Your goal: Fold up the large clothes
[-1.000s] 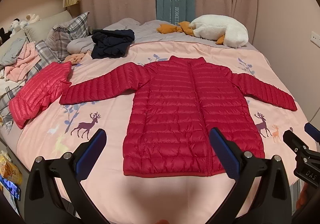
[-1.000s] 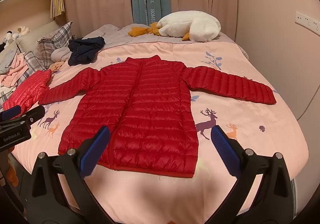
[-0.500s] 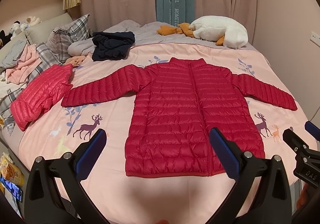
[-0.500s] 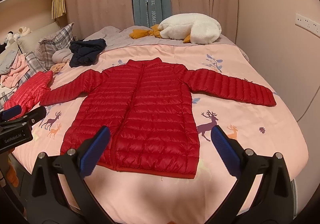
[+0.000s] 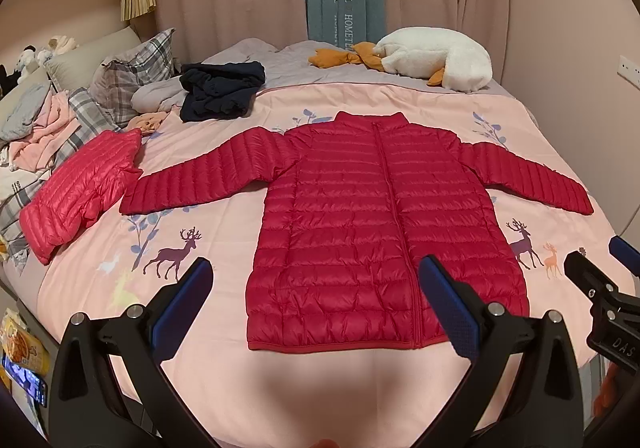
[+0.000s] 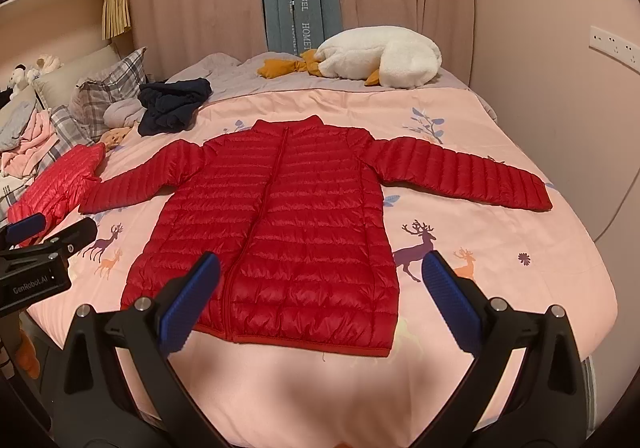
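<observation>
While both grippers gape empty, red jacket (image 5: pixel 372 216) lies seemingly flat.

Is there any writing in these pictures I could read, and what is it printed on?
"HANEL" and "HOMETEILE", partly cut off: on the blue curtain.
"GenRobot.AI": on the left gripper body, seen from the right wrist view.
"DAS": on the right gripper body, seen from the left wrist view; the rest is cut off.
Snack bag and phone at the bed's edge: too blurred to read.
</observation>
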A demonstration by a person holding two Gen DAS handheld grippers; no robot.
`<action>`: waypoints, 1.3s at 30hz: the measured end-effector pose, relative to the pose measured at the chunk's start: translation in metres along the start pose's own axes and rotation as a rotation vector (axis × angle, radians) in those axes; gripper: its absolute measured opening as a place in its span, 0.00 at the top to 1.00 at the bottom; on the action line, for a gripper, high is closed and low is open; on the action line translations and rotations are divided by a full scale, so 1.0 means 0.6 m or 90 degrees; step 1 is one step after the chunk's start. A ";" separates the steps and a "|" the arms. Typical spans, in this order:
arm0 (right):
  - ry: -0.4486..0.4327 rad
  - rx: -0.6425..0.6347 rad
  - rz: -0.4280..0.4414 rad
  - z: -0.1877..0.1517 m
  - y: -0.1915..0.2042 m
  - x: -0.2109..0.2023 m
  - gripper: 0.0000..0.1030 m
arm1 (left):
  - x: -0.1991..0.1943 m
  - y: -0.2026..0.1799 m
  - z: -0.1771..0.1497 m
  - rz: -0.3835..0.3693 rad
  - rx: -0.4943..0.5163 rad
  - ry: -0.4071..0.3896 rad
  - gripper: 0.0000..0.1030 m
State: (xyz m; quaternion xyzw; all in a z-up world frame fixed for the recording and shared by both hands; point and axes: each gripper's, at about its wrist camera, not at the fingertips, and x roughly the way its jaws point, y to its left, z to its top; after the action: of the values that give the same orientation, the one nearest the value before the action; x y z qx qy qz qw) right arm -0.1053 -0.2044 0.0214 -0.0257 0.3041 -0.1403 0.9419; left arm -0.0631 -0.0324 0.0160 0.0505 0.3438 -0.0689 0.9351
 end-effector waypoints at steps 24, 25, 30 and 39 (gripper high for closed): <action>0.002 0.003 0.001 -0.003 0.000 0.000 0.02 | 0.001 -0.007 -0.005 -0.002 0.009 0.005 0.01; 0.001 0.003 0.002 -0.003 0.001 0.000 0.02 | 0.001 -0.007 -0.006 -0.002 0.009 0.004 0.01; 0.001 0.002 0.001 -0.004 0.002 0.000 0.02 | 0.001 -0.009 -0.006 -0.002 0.009 0.004 0.01; 0.001 0.002 0.001 -0.004 0.002 0.000 0.02 | 0.002 -0.010 -0.009 -0.002 0.011 0.003 0.01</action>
State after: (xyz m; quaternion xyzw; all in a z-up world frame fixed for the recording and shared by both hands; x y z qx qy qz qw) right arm -0.1067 -0.2031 0.0192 -0.0237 0.3045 -0.1400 0.9419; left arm -0.0665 -0.0376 0.0110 0.0583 0.3452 -0.0730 0.9339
